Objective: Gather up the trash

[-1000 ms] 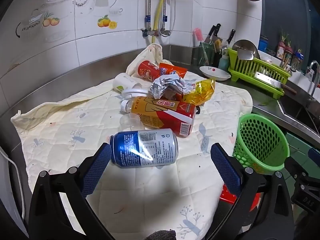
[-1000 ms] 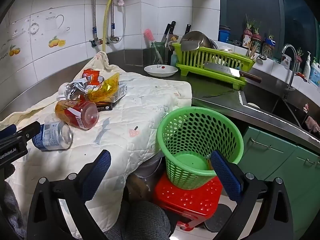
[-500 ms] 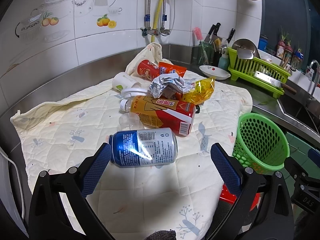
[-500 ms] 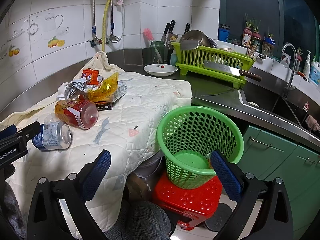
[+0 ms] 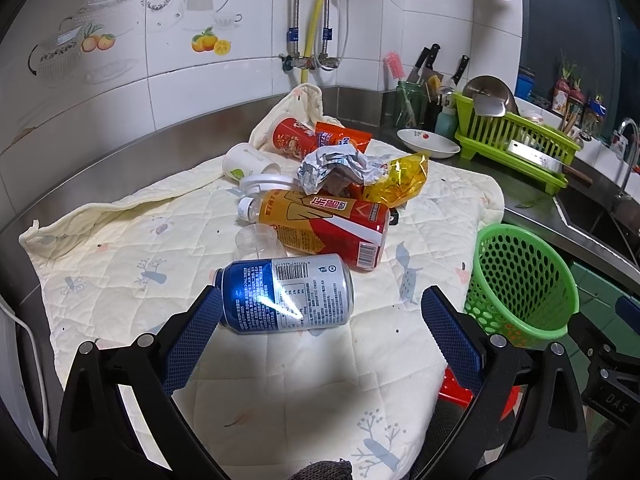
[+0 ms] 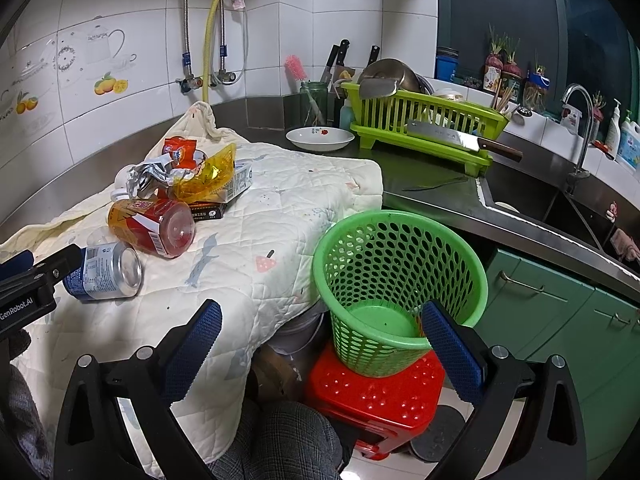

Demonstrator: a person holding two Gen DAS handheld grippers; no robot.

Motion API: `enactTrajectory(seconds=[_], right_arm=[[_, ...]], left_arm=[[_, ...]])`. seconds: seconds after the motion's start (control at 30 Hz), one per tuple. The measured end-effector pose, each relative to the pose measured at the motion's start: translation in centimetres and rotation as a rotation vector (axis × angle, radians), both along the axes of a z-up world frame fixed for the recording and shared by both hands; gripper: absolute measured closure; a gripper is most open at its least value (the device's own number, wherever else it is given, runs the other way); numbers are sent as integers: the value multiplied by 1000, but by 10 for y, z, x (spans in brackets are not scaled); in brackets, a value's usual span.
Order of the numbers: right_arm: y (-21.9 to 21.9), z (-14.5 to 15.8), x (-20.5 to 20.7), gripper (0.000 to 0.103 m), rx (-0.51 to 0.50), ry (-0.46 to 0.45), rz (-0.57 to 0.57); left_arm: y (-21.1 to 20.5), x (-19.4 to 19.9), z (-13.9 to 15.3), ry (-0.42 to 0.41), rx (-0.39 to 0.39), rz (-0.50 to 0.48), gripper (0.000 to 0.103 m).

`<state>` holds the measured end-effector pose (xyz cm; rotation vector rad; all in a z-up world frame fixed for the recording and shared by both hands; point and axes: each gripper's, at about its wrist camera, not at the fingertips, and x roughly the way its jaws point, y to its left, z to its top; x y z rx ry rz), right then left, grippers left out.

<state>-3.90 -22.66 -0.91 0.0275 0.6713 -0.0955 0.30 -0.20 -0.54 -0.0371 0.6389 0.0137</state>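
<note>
Trash lies heaped on the quilted cloth [image 5: 120,256] ahead of the left gripper [image 5: 320,332], none of it yet collected. Nearest is a blue-and-silver drink can [image 5: 286,294] on its side, just beyond and between the wide-spread fingertips, its top end close to the left finger; no contact can be confirmed. Beyond the can lie a clear plastic cup [image 5: 256,238], an orange-and-red drink bottle [image 5: 320,228], crumpled foil [image 5: 336,170], a yellow wrapper [image 5: 404,182], a white paper cup [image 5: 244,162], a red tube [image 5: 294,138] and an orange packet [image 5: 342,138]. The green perforated basket [image 6: 400,276] stands on a red stool [image 6: 376,396], off the cloth's edge between the right gripper's [image 6: 320,340] fingers, which are likewise spread wide and hold nothing. The basket's visible floor appears empty, so judged from this, the whole pile remains to be moved, the can likely first.
</note>
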Motion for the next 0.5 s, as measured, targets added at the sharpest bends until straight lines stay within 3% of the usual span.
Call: enactTrajectory(seconds=[0.5], right_arm=[[-2,2,-1,6,-5,-6,-9]], left_arm=[[-2,-1,0,-1,-5,-7,5]])
